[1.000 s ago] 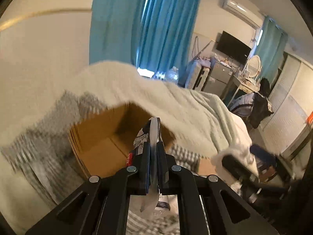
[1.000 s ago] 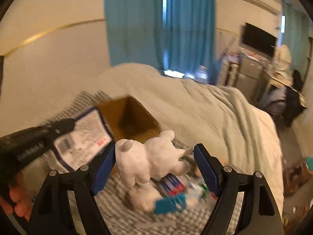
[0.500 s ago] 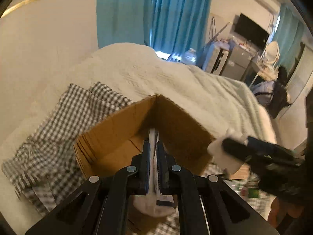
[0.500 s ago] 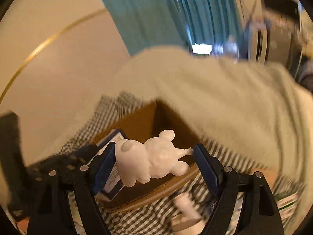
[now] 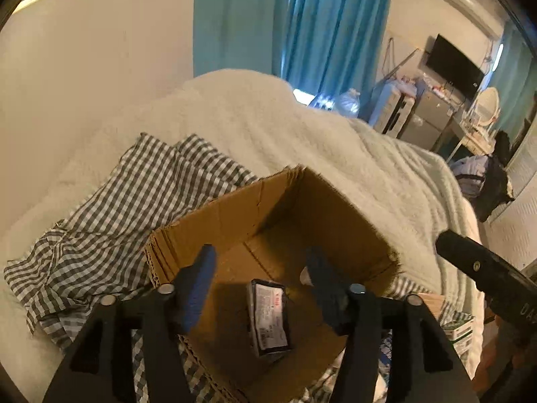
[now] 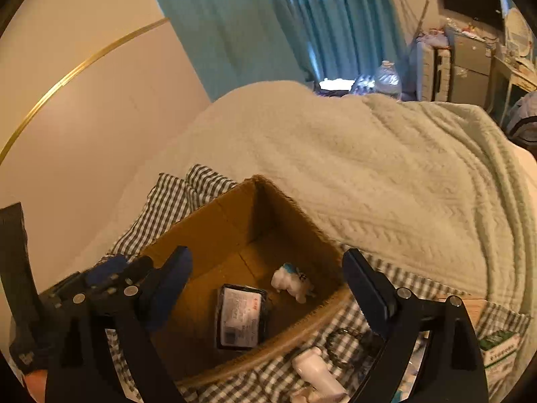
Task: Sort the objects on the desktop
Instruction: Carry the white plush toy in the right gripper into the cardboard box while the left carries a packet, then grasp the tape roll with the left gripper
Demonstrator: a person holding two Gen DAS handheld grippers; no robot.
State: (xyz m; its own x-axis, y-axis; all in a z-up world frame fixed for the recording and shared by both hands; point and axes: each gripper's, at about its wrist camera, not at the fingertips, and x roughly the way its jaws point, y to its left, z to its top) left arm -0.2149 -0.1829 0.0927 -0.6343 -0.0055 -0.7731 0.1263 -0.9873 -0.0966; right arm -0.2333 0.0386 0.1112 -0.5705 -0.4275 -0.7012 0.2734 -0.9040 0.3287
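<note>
An open cardboard box point(image 5: 214, 221) point(image 6: 214, 231) stands on a checked cloth on the bed. A dark flat packet with a white label point(image 5: 270, 317) point(image 6: 241, 315) lies on the box floor. A small white toy figure point(image 6: 291, 282) lies beside it in the box. My left gripper point(image 5: 260, 280) is open and empty above the box. My right gripper point(image 6: 268, 288) is open and empty above the box's near edge. The left gripper's body point(image 6: 110, 278) shows at the left of the right wrist view.
The checked cloth point(image 5: 110, 221) lies over a pale blanket point(image 6: 386, 174). A white bottle point(image 6: 319, 369), a dark bead ring point(image 6: 339, 346) and a green-and-white carton point(image 6: 500, 352) lie on the cloth near the box. A wall stands at the left.
My left gripper opened and the packet fell into the box. My right gripper opened and the white toy figure dropped into the box.
</note>
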